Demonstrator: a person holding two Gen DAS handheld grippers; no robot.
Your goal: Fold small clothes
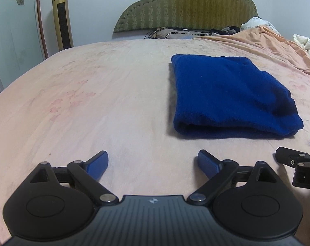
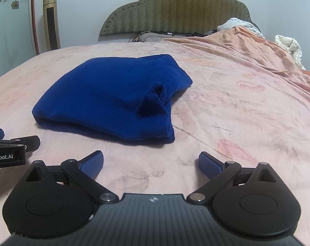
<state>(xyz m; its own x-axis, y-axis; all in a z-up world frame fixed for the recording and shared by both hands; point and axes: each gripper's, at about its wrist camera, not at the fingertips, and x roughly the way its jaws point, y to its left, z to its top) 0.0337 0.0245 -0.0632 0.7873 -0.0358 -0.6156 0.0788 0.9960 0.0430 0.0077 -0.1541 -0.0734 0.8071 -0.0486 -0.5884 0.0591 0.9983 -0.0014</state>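
Pink bed sheet under folded blue garment, perhaps a sweater; left claw and right claw wide, empty

Left wrist view: low over bed sheet, near surface, facing headboard at top centre; own left gripper fills lower frame. Right wrist view: same low height, same heading, apparently set slightly rightward. Shared ground: blue folded garment, right of centre in left view, left of centre in right view; tower fan upper left in both.
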